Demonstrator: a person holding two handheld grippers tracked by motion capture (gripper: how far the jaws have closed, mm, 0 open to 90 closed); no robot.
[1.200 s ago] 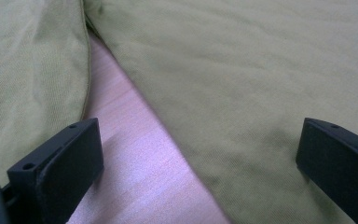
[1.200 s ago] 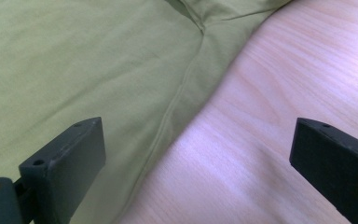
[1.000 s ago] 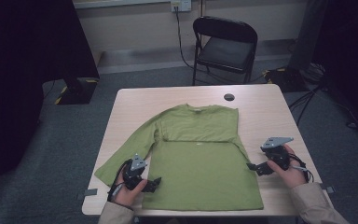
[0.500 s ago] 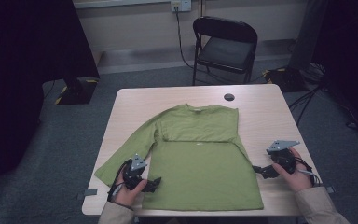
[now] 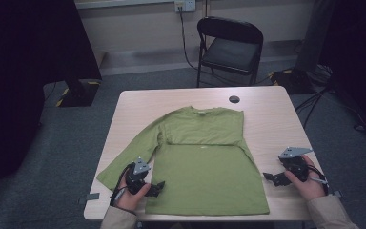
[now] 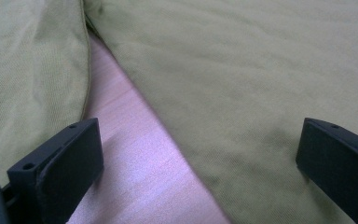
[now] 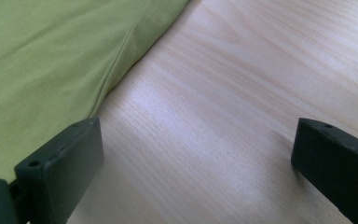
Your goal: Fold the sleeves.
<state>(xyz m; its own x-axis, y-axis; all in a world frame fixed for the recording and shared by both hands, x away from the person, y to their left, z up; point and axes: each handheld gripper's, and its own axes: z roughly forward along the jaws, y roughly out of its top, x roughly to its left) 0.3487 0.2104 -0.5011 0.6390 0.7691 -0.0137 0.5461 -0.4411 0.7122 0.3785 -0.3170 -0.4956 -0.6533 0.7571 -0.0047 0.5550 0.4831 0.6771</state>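
High view: one green shirt (image 5: 205, 167) on table (image 5: 271, 119); two grippers, left gripper (image 5: 158, 188) and right gripper (image 5: 270, 177), both spread

One green long-sleeved shirt (image 5: 205, 164) on one desk (image 5: 271, 119); two claws, the left claw (image 5: 158, 187) at 7 o'clock, the right claw (image 5: 271, 178) at 4 o'clock; one folding chair (image 5: 228, 47) at 12 o'clock; one round black cap (image 5: 234, 99).

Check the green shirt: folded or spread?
Partly folded: green shirt lies flat on the table, one sleeve folded across the chest, the other spread out.

Both tools (image 5: 158, 187) (image 5: 270, 177) low (jaws apart)
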